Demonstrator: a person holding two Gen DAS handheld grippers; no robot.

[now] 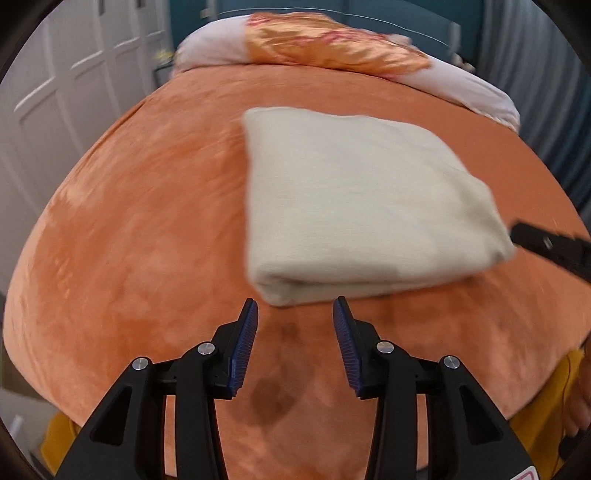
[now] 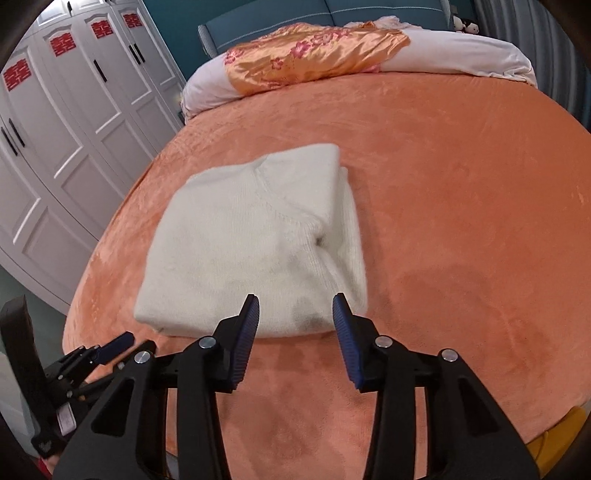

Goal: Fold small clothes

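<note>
A cream knitted garment (image 1: 354, 199) lies folded into a thick rectangle on the orange bedspread (image 1: 129, 240). It also shows in the right wrist view (image 2: 251, 243). My left gripper (image 1: 295, 308) is open and empty, just short of the fold's near edge. My right gripper (image 2: 295, 304) is open and empty, with its fingertips over the garment's near edge. A finger of the right gripper (image 1: 546, 245) shows at the garment's right corner in the left wrist view. The left gripper (image 2: 107, 349) shows at the lower left of the right wrist view.
A pink rolled quilt with an orange floral satin cover (image 2: 317, 55) lies across the head of the bed. White wardrobe doors (image 2: 66, 122) stand to the left. A teal headboard (image 2: 332, 18) is behind. The bedspread (image 2: 461, 221) stretches wide to the right.
</note>
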